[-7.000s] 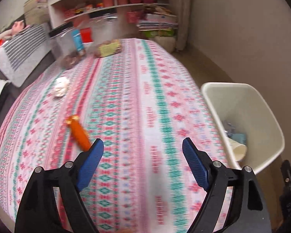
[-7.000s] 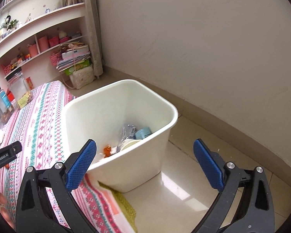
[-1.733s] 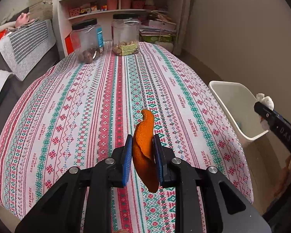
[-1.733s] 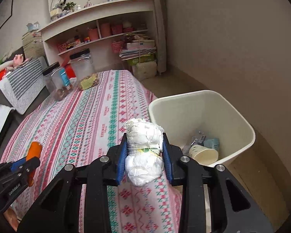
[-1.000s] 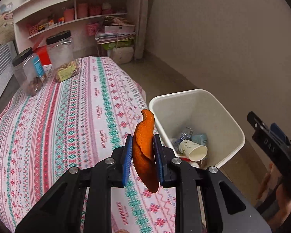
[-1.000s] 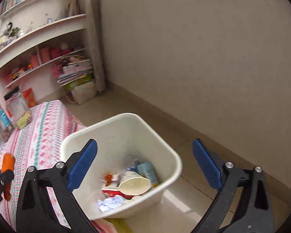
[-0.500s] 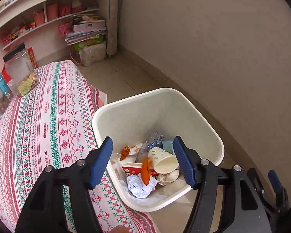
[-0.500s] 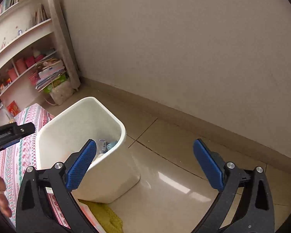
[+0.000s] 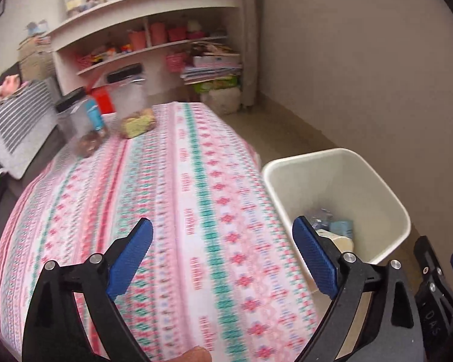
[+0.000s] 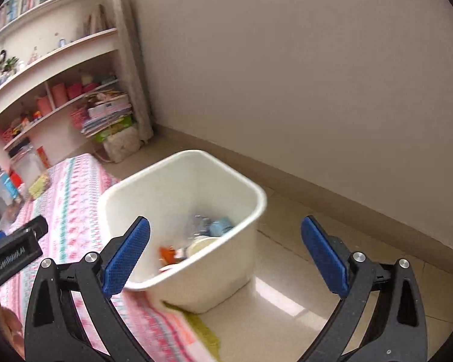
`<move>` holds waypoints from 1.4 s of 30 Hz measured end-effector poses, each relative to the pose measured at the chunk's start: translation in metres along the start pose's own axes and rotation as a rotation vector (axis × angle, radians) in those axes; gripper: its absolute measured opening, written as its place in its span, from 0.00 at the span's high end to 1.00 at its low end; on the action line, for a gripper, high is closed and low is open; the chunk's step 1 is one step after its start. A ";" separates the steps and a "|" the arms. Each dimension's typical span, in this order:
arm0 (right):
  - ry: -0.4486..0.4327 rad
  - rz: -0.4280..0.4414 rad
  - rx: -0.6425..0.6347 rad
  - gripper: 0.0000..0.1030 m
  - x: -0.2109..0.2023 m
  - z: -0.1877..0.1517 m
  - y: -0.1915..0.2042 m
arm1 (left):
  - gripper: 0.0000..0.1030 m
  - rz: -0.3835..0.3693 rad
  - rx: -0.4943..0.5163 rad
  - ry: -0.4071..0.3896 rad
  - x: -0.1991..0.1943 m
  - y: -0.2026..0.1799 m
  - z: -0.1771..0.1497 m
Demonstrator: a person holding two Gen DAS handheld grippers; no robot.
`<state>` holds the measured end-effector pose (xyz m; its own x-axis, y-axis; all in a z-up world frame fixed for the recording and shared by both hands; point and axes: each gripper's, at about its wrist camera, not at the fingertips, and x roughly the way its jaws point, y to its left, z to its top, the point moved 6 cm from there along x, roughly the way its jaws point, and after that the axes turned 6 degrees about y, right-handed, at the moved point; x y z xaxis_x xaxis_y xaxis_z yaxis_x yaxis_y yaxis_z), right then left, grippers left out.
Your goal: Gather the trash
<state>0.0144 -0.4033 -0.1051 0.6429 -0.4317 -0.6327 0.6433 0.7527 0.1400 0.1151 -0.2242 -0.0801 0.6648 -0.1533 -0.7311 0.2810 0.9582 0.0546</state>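
My left gripper (image 9: 221,223) hangs over the patterned tablecloth (image 9: 172,199); its jaws are opening and nothing is between them. The white bin (image 9: 374,187) stands on the floor to its right, against the table's edge. My right gripper (image 10: 225,221) is open and holds nothing, with the bin (image 10: 214,274) just beyond its left finger. Inside the bin lie an orange peel (image 10: 167,255), a paper cup (image 10: 200,246) and a pale blue pack (image 10: 220,226). The tissue wad is not visible in the blurred bin.
Two clear jars (image 9: 126,102) (image 9: 78,126) stand at the table's far end. Behind them is a white shelf unit (image 9: 154,45) with pink boxes. A sofa with a striped cloth (image 9: 18,120) runs along the left. Tiled floor (image 10: 317,271) and a bare wall lie right of the bin.
The left gripper has swung from above the bin back over the table, its jaws wider; the orange peel now lies in the bin. The right view has turned back onto the bin.
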 end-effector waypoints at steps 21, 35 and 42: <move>-0.073 0.112 -0.178 0.07 -0.067 -0.029 0.123 | 0.07 0.150 -0.193 -0.062 -0.048 0.153 -0.044; -0.093 0.164 -0.296 0.07 -0.103 -0.054 0.183 | 0.07 0.197 -0.326 -0.060 -0.064 0.229 -0.075; -0.097 0.175 -0.347 0.07 -0.113 -0.062 0.205 | 0.07 0.201 -0.380 -0.021 -0.061 0.253 -0.090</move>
<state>0.0477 -0.1694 -0.0526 0.7773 -0.3145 -0.5449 0.3528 0.9350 -0.0365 0.0830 0.0497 -0.0827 0.6955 0.0448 -0.7171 -0.1283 0.9898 -0.0625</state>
